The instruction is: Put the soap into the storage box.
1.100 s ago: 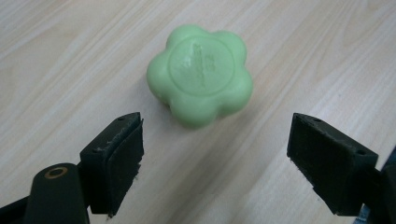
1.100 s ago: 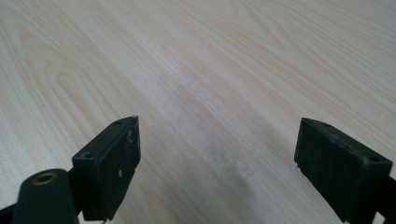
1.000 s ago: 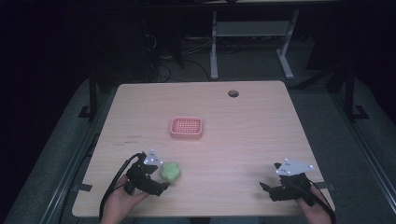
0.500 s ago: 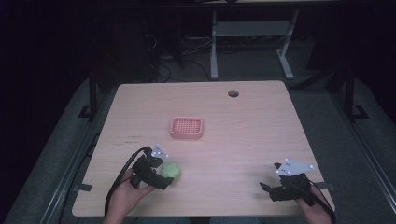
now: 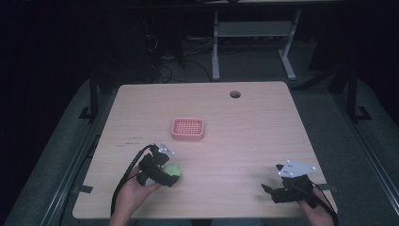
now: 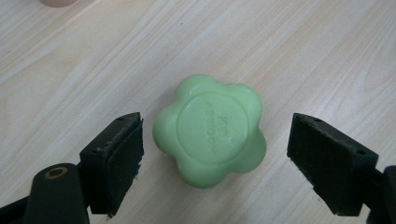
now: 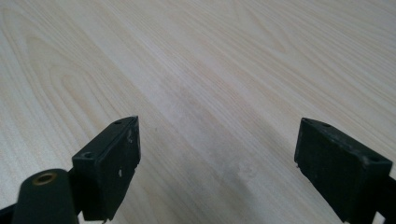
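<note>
A green flower-shaped soap lies flat on the wooden table, with raised lettering on its round top. My left gripper is open and straddles it, one jaw on each side with small gaps. From above, the soap sits at the front left with the left gripper over it, held by a hand. A pink perforated soap dish stands near the table's middle. My right gripper rests at the front right, open over bare wood.
The table has a round cable hole at the back right. Black cables trail from both grippers off the front edge. Desk legs and wires stand on the dark floor behind.
The left gripper has moved right and forward over the soap and now brackets it. The right gripper has stayed still.
</note>
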### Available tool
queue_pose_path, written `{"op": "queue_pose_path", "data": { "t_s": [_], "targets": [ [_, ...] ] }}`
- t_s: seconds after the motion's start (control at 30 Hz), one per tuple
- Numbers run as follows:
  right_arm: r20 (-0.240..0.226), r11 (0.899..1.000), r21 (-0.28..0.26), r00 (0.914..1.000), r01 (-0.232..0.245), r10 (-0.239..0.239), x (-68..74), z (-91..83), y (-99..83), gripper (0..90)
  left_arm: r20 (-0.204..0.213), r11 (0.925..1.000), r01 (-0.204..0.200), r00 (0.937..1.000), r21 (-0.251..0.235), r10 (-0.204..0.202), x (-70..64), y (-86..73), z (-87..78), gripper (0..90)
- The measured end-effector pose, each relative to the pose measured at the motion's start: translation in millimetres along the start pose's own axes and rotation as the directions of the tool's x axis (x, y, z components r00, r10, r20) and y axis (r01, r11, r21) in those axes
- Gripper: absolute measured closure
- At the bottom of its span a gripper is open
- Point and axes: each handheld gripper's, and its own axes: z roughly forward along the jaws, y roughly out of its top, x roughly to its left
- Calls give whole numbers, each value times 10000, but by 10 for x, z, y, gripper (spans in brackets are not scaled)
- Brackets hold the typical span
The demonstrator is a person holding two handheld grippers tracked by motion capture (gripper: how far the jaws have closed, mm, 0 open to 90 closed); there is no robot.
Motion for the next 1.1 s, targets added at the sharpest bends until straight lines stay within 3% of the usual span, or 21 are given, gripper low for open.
{"op": "queue_pose_path", "data": {
  "t_s": [0.53, 1.1],
  "targets": [
    [-14, 10000, -13, 10000, -2, 2, 0, -1, 0, 138, -137, 9973, 202, 9997, 704, -192, 25, 80, 181, 188],
    [-15, 10000, -32, 10000, 24, -24, 2, -1, 3, 138, 140, 9886, 605, 9979, 1381, -630, 59, 99, 308, 225]
  ]
}}
